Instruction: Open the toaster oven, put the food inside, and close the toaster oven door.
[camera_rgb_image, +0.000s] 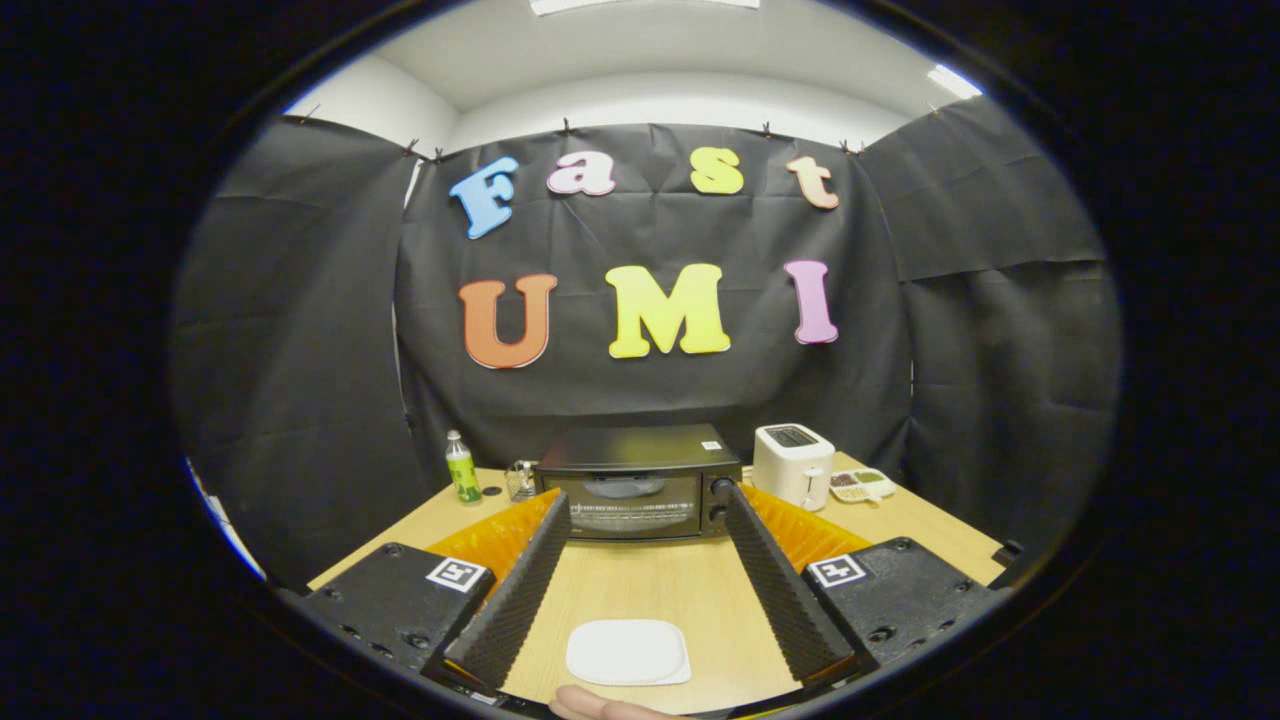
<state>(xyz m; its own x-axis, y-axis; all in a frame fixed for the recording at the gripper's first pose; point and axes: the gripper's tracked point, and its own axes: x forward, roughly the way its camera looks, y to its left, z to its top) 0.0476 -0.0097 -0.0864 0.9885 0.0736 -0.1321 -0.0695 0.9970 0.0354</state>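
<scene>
I am holding the hand-held gripper (640, 520) with its fingers spread wide apart and gripping nothing, aiming at the toaster oven (638, 482), which is sitting door-closed at the far side of the worktop (650, 585). A white plate (628, 652) is lying between the fingers, apparently empty. I am risking a missed handle, since I cannot make it out from here.

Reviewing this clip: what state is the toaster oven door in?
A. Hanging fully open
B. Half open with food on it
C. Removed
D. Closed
D: the toaster oven door sits flush and upright beyond the open gripper, whose jaws hold nothing.
</scene>
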